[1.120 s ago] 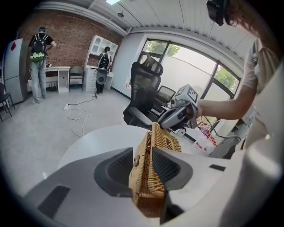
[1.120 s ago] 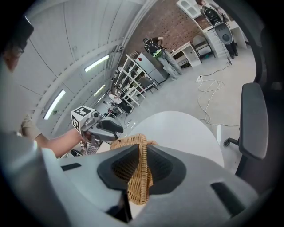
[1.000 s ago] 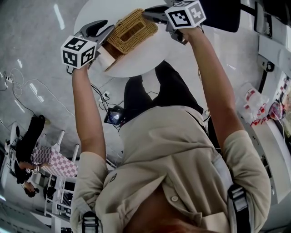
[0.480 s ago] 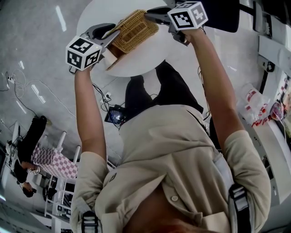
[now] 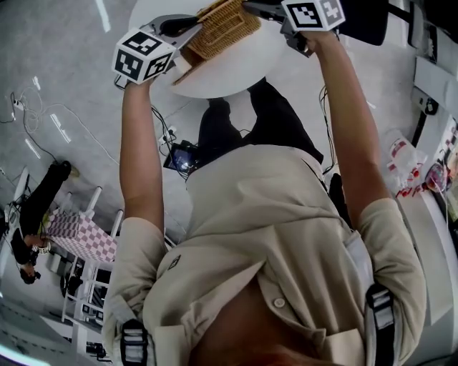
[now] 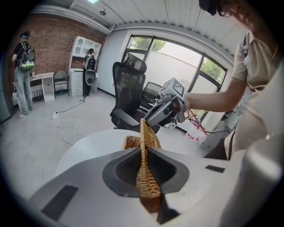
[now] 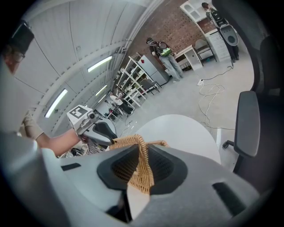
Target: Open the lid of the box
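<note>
A woven wicker box (image 5: 223,27) is tilted above the round white table (image 5: 236,71), held from both sides. My left gripper (image 5: 187,25) is shut on a thin wicker edge (image 6: 144,170) that runs straight between its jaws. My right gripper (image 5: 252,8) is shut on the opposite wicker edge (image 7: 141,170). A pale flat panel (image 5: 183,68) shows under the box at its left end. Each gripper sees the other across the box: the right gripper (image 6: 156,116) and the left gripper (image 7: 101,132). Whether the gripped wicker is lid or wall I cannot tell.
A black office chair (image 6: 128,95) stands beyond the table, also at the right (image 7: 248,128). Cables (image 6: 66,119) lie on the floor. People stand far off by desks and shelves (image 7: 142,75). A small device (image 5: 180,159) sits on the floor below the table.
Both grippers and the wicker box have shifted up and to the right in the head view. The left gripper has kept its place at the box's left end.
</note>
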### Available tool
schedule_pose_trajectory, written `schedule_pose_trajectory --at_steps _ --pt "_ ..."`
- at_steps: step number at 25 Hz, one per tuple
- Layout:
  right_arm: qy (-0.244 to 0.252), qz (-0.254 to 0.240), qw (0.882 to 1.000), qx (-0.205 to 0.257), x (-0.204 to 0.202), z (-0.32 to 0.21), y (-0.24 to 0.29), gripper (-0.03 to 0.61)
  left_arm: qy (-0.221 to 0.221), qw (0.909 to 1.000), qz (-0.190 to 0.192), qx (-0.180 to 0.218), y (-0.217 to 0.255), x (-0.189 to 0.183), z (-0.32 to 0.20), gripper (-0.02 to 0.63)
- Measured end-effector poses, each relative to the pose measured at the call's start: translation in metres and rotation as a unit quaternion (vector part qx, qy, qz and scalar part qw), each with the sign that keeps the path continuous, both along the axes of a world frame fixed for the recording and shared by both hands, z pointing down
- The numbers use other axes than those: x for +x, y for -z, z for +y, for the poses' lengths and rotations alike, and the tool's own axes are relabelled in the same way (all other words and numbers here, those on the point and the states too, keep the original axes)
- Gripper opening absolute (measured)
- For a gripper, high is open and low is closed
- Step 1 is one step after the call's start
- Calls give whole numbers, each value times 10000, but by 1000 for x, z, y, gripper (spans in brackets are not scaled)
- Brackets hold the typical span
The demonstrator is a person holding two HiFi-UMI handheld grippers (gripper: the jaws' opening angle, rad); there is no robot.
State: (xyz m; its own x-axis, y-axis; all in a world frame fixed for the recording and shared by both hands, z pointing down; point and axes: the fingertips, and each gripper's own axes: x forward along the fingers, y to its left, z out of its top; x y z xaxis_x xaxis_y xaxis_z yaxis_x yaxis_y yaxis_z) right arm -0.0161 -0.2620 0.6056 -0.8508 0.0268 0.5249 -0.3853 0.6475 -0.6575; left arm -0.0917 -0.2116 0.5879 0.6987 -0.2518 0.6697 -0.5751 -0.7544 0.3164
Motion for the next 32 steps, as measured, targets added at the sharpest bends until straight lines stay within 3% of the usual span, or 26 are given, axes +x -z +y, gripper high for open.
schedule_pose_trajectory --at_steps 20,23,32 --pt "-203 696 9956 598 29 29 20 66 -335 9981 -239 462 31 29 39 38" --pt "-224 738 9947 683 35 35 25 95 -351 9979 -208 497 37 36 45 38" --pt "-66 1163 9864 1159 52 55 40 103 -390 9972 -222 598 46 56 69 38"
